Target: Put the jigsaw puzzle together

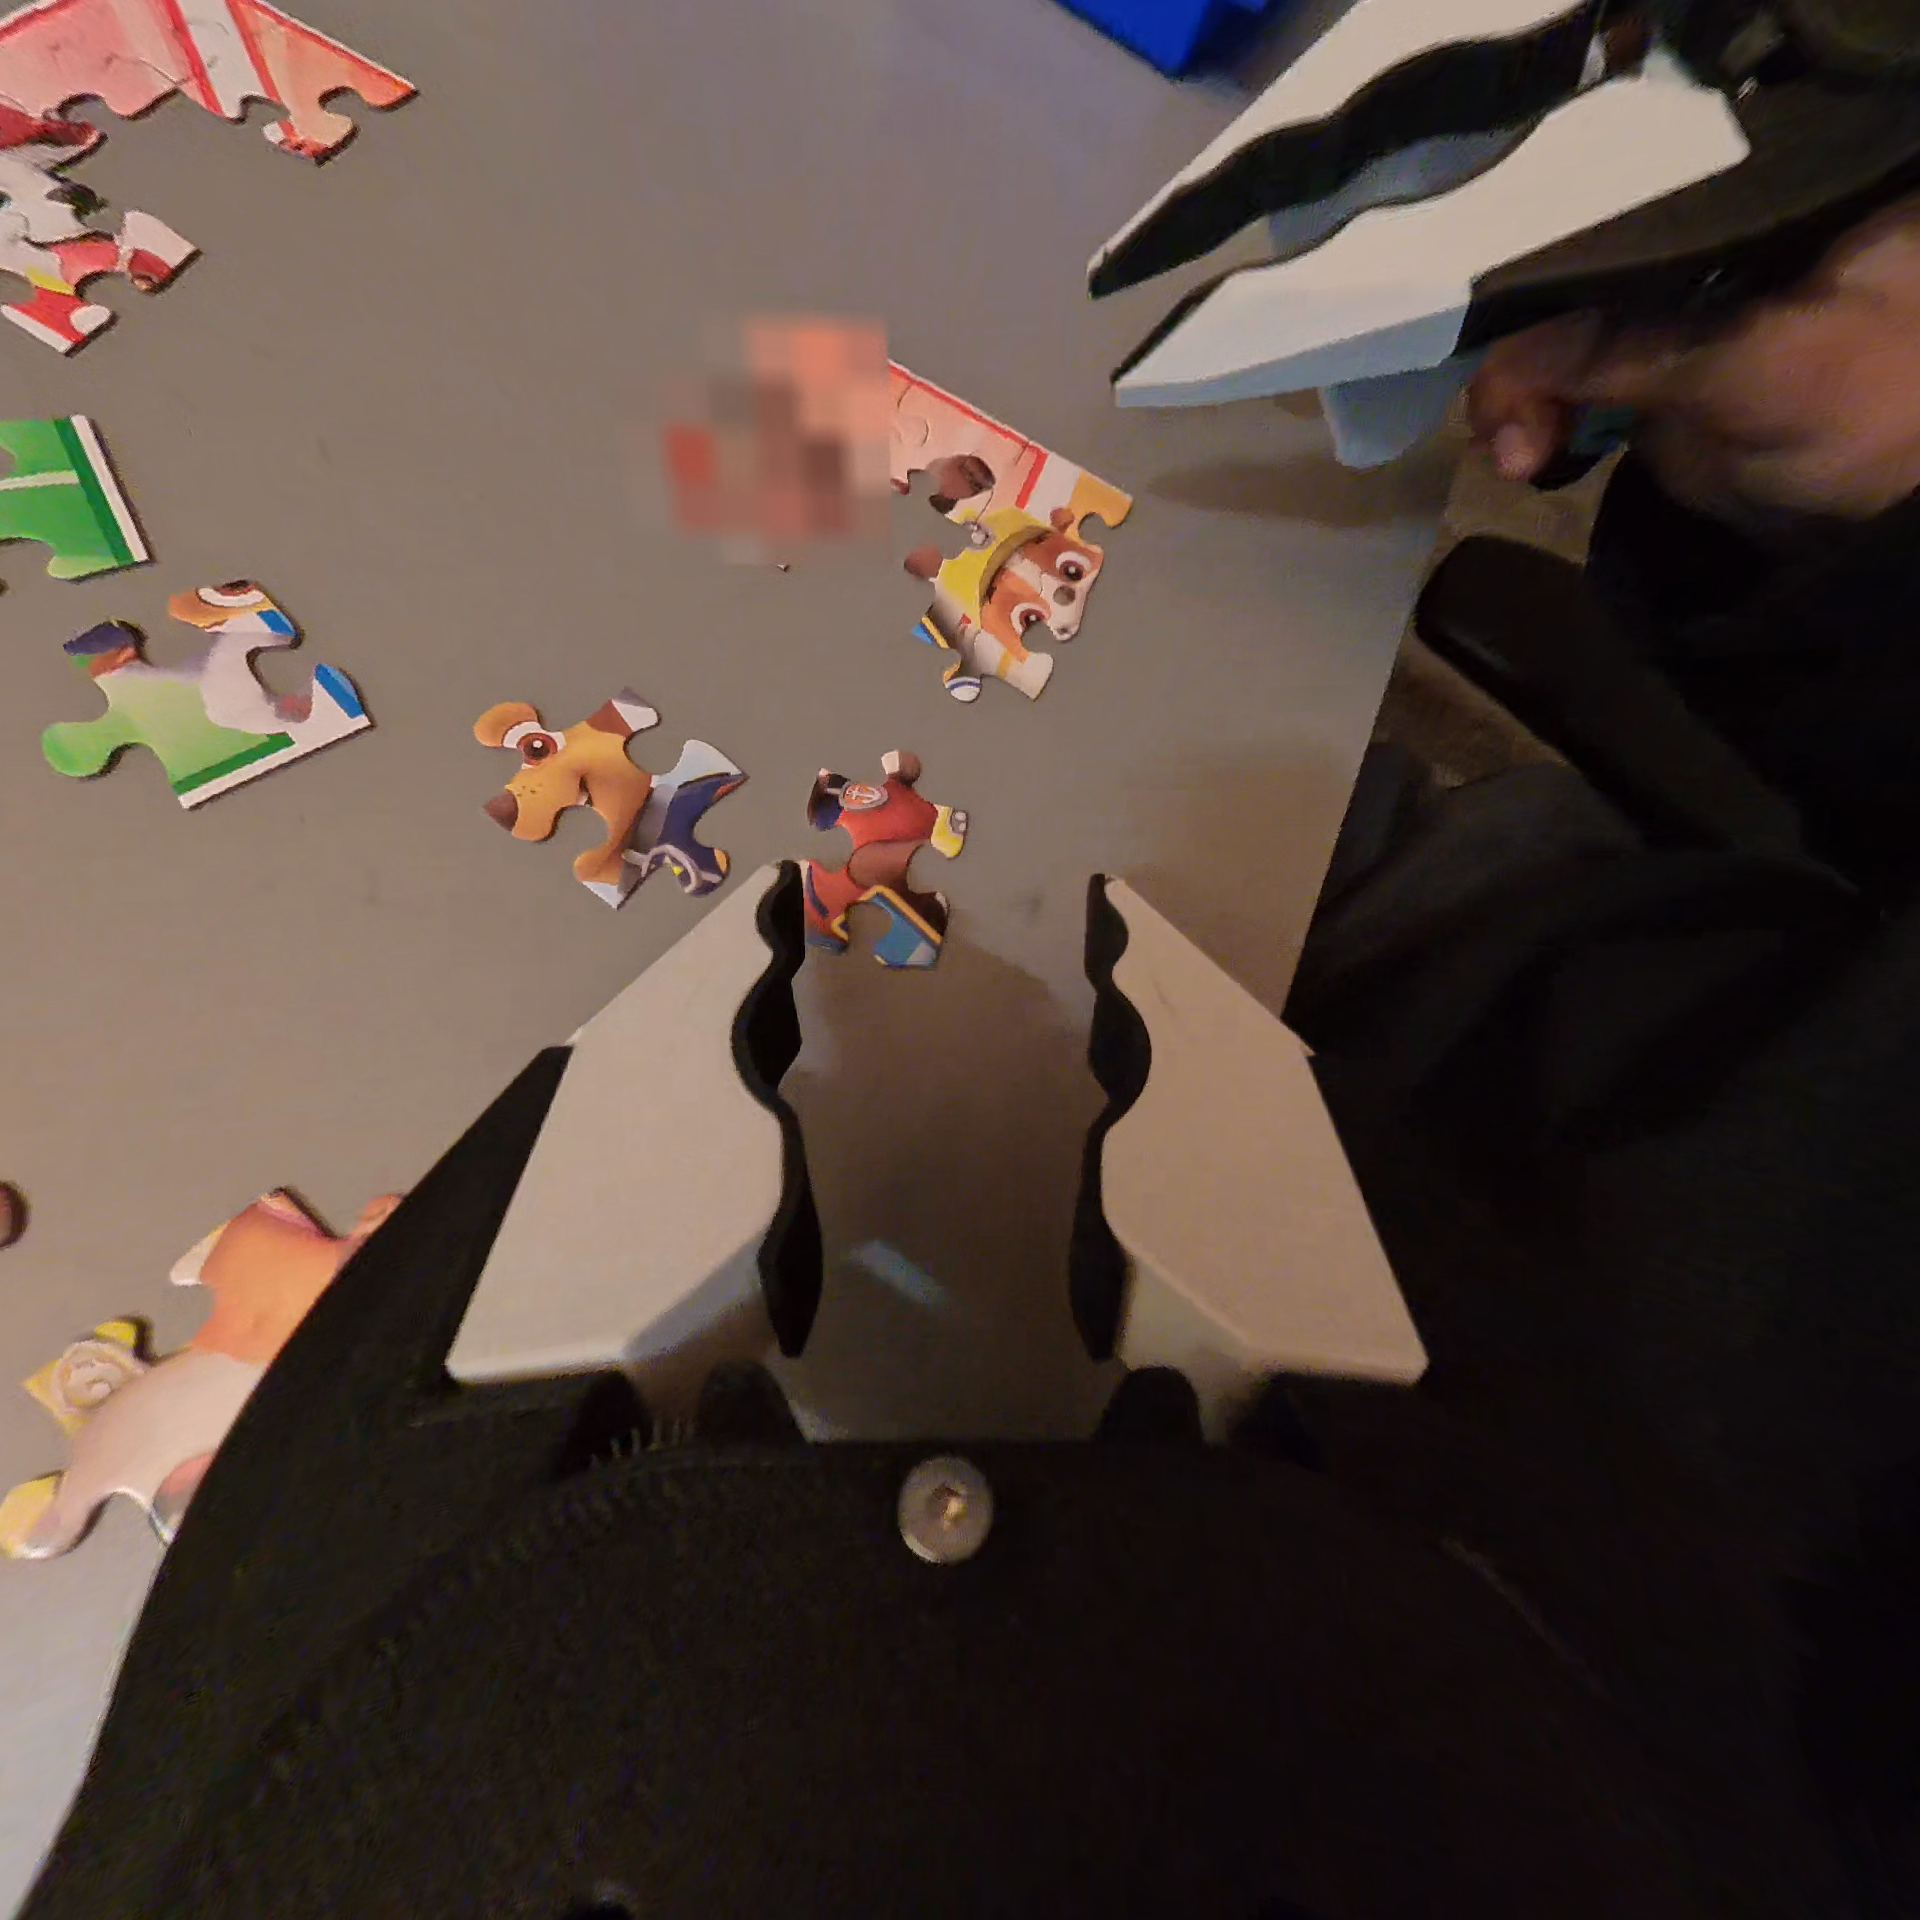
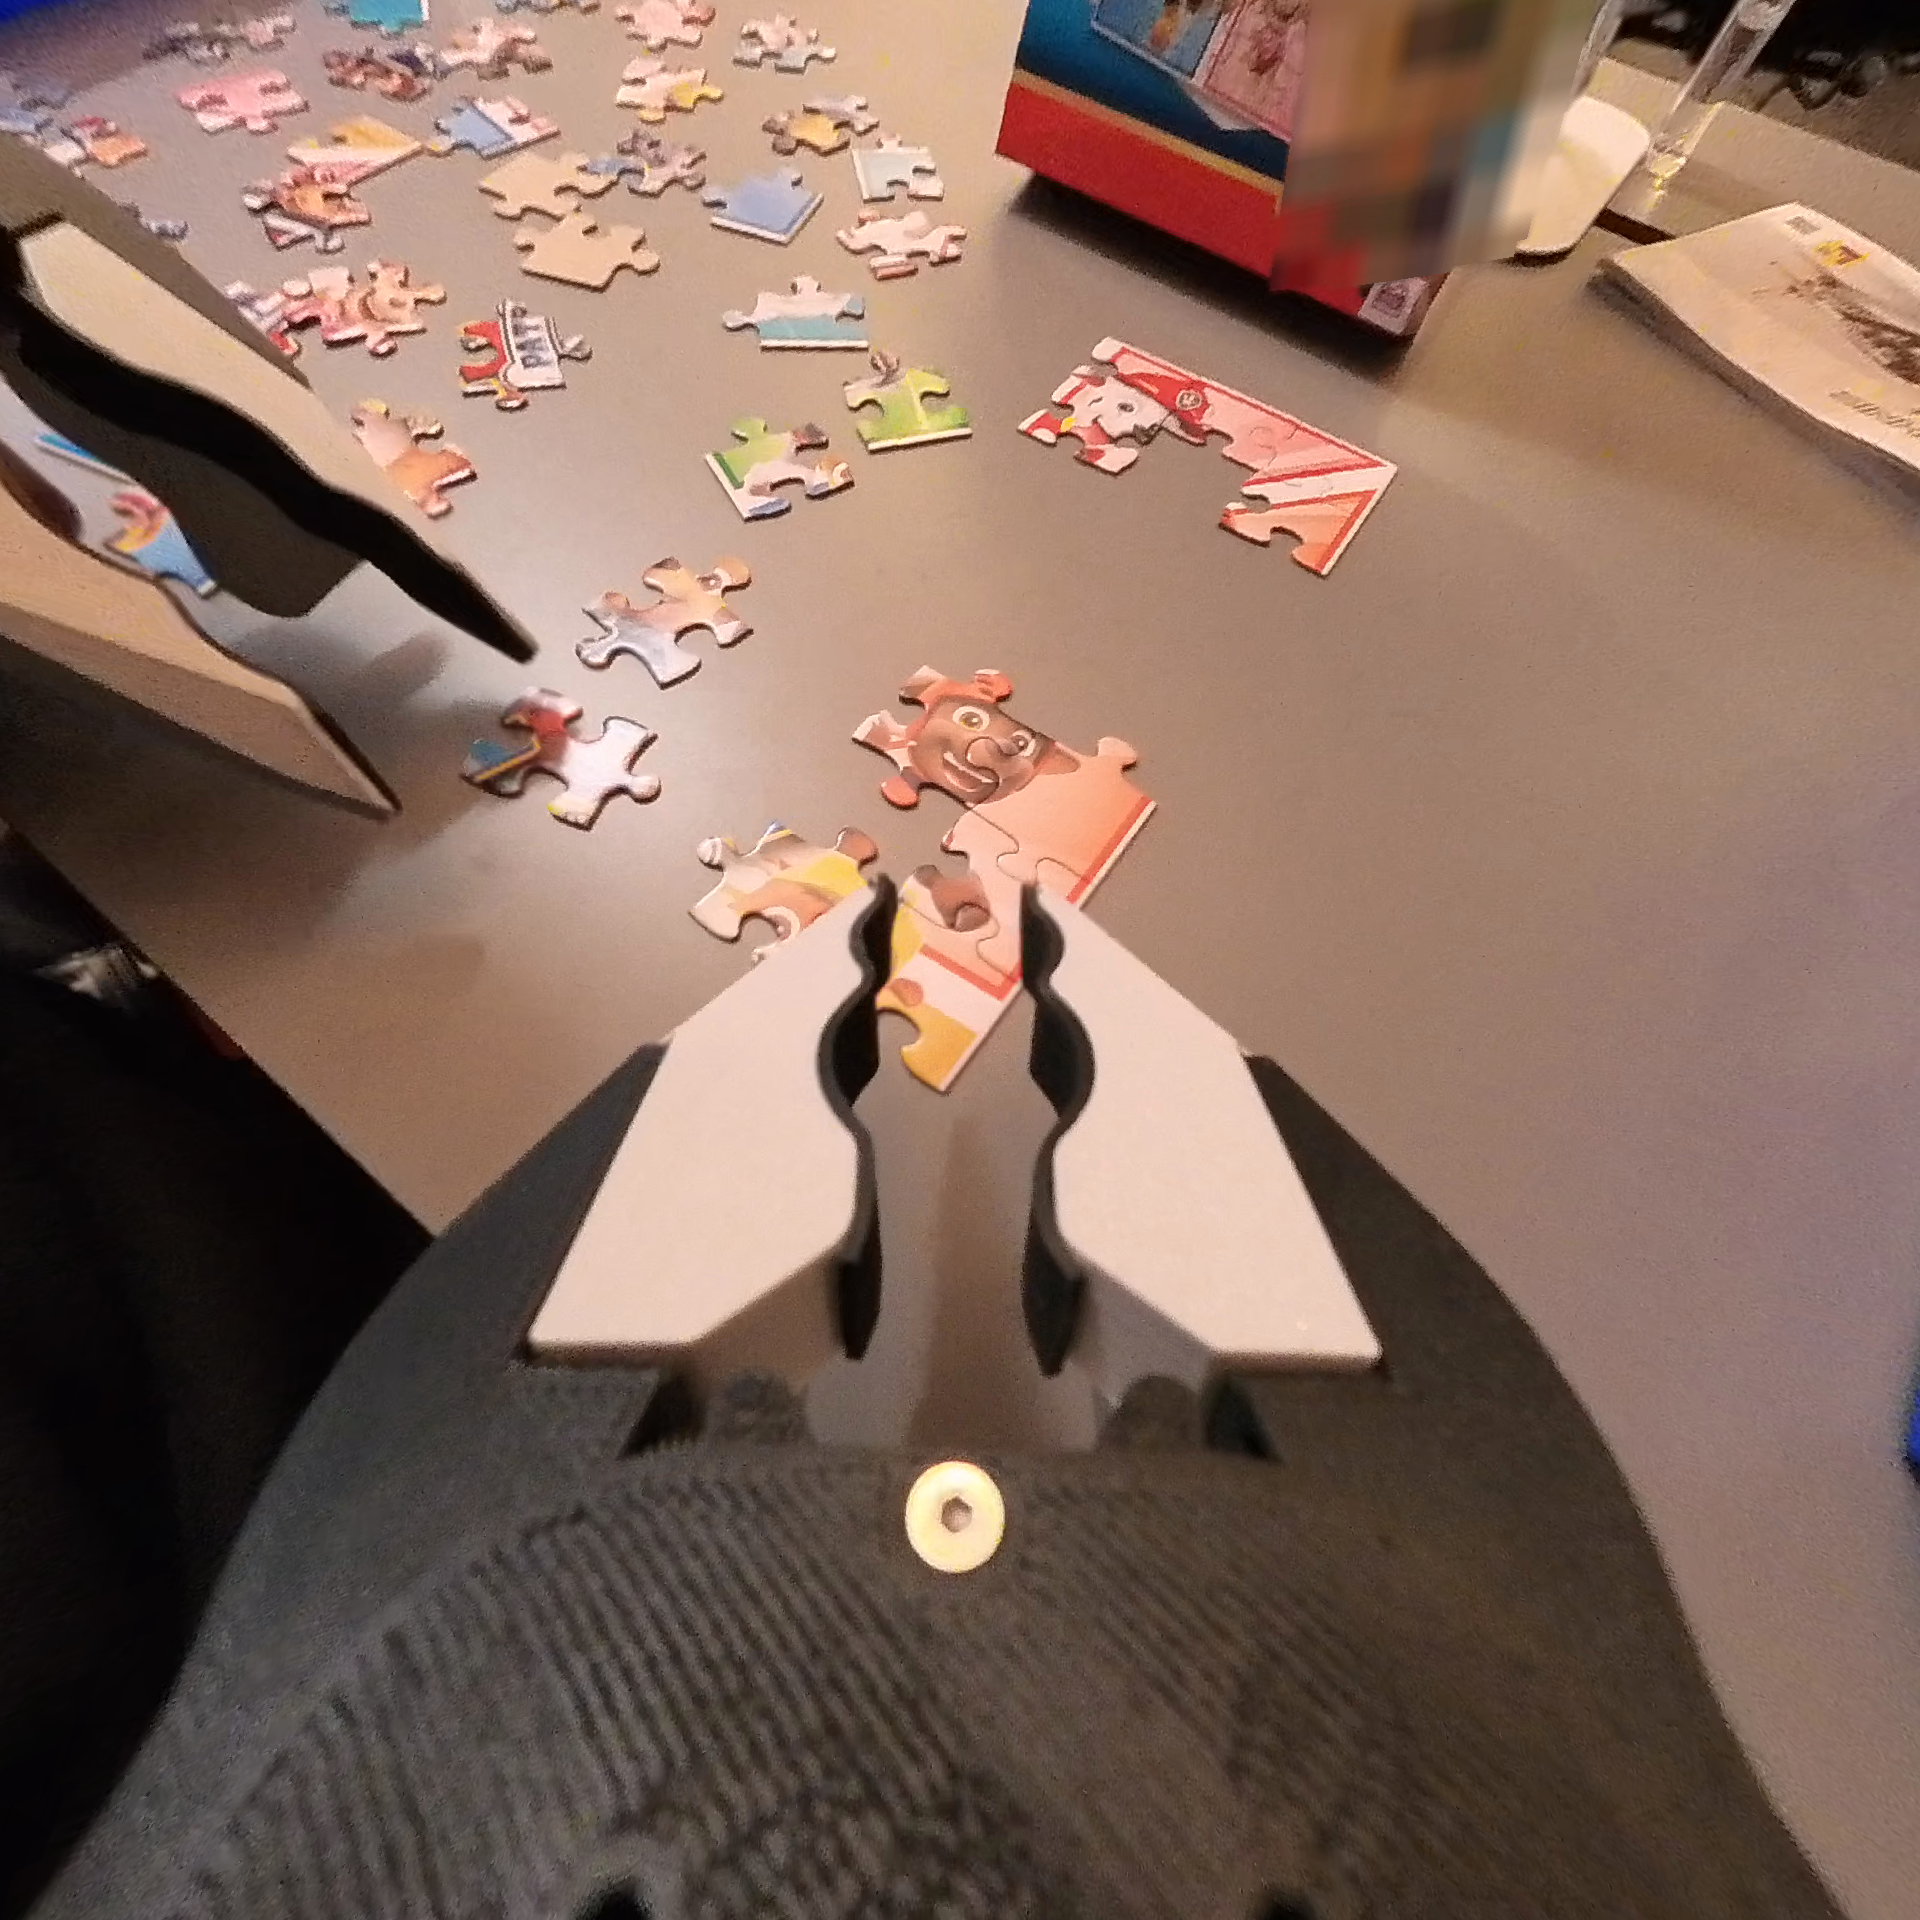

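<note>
Grey tabletop [image 1: 416, 987] strewn with puzzle pieces. Left gripper [image 1: 940, 883] wide, holding nothing; red-and-blue piece [image 1: 878, 862] lies flat just ahead, beside its left fingertip. Dog-face piece [image 1: 603, 795] farther left. Right gripper [image 2: 956, 914] narrow, nothing held, over the joined pink-bordered cluster [image 2: 1029, 821]; puzzle box [image 2: 1153, 135] well beyond.
</note>
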Available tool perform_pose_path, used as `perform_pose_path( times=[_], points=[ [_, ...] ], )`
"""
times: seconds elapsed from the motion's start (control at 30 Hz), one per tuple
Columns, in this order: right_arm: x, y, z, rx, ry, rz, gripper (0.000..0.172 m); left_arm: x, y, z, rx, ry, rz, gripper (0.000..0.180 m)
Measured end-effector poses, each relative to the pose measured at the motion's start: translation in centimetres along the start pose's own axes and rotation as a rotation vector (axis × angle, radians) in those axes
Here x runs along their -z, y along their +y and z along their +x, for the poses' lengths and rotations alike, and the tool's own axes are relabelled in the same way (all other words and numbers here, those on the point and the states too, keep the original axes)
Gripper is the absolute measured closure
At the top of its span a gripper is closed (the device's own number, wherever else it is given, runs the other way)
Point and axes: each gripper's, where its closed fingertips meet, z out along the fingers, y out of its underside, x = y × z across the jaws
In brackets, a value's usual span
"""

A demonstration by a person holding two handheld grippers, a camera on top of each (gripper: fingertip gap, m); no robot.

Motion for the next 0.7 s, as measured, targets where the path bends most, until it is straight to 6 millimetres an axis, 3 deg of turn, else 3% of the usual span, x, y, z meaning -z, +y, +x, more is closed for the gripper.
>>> perform_pose_path(
  times=[0.27,0.47,0.7],
  points=[
    [-0.1,0.4,0.8,-0.008,-0.003,0.031,0.149,-1.6,0.0,-1.0,-0.092,-0.060,-0.117,0.138],
    [0.0,0.6,1.2,-0.022,-0.010,0.053,0.149,-2.1,0.5,-1.0,-0.135,-0.050,-0.206,0.171],
    [0.2,0.7,1.8,-0.037,-0.008,0.076,0.149,-2.2,0.5,-0.8,-0.155,-0.048,-0.222,0.173]
  ],
)
